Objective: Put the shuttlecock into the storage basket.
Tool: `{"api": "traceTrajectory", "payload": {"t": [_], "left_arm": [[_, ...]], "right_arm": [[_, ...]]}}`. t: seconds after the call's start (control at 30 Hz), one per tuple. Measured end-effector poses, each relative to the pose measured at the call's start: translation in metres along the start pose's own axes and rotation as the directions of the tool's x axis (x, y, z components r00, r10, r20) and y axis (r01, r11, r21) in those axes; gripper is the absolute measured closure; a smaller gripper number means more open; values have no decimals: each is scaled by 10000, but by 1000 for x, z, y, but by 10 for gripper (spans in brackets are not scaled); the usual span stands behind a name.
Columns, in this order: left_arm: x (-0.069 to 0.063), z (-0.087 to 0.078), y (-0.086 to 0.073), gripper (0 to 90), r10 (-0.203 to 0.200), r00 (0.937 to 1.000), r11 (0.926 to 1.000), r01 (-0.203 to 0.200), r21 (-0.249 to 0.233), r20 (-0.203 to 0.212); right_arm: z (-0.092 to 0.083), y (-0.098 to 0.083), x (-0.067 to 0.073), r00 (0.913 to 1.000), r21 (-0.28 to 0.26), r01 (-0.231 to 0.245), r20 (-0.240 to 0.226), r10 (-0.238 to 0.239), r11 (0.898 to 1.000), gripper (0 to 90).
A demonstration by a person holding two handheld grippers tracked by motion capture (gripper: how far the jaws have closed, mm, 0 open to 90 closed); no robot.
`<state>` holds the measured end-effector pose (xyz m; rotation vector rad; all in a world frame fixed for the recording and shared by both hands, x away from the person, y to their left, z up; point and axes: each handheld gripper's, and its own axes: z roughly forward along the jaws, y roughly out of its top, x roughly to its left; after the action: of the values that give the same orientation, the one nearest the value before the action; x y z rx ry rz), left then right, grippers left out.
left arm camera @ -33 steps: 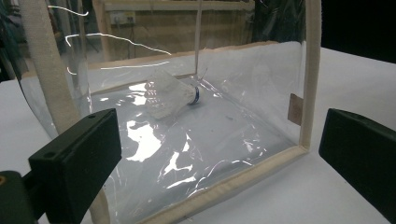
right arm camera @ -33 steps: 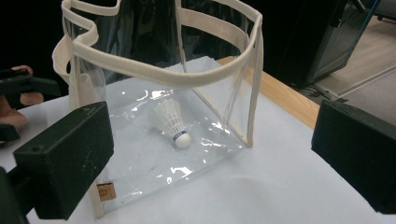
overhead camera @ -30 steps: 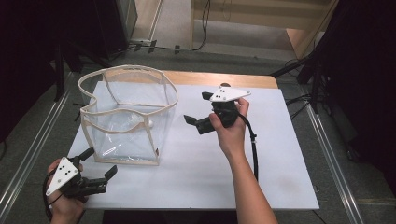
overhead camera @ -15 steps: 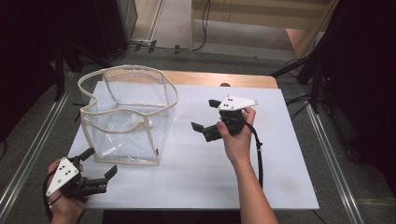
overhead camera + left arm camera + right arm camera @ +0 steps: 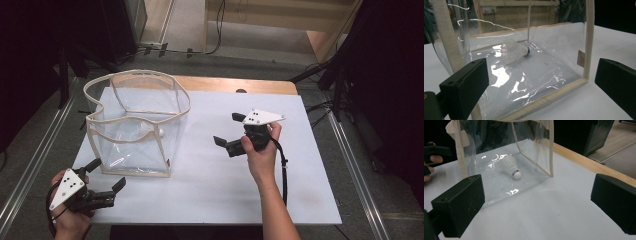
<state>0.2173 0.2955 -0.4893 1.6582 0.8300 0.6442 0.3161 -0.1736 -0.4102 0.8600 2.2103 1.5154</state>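
A clear plastic bag (image 5: 135,125) with cream fabric edging stands open-topped on the left half of the white table (image 5: 210,185). A white shuttlecock (image 5: 511,166) lies on its floor, cork toward the table's right; it also shows as the shuttlecock (image 5: 515,51) through the bag's wall (image 5: 544,60). My left gripper (image 5: 107,181) rests open near the front left corner, just in front of the bag, jaws empty. My right gripper (image 5: 229,131) hovers open to the right of the bag, pointing at it, nothing between its jaws.
A wooden strip (image 5: 235,85) runs along the table's far edge. Metal rails (image 5: 350,165) flank both sides. Cables lie on the floor (image 5: 195,50) behind the table. A black cable (image 5: 284,170) trails from the right gripper along the forearm.
My right gripper has drawn back to the right and toward the front, away from the bag. The left gripper and the bag have stayed put.
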Motion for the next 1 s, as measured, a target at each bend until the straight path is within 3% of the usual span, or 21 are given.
{"api": "traceTrajectory", "payload": {"t": [0.43, 1.0], "left_arm": [[0, 0, 0, 0, 24, 10000, 10000, -24, -5, 20], [-1, 0, 0, 0, 60, 10000, 10000, -61, 39, 51]], "right_arm": [[-8, -25, -6, 9993, 26, -360, 86, 360, 9993, 0], [-30, -56, -15, 9957, 138, -842, 399, 836, 9964, 0]]}}
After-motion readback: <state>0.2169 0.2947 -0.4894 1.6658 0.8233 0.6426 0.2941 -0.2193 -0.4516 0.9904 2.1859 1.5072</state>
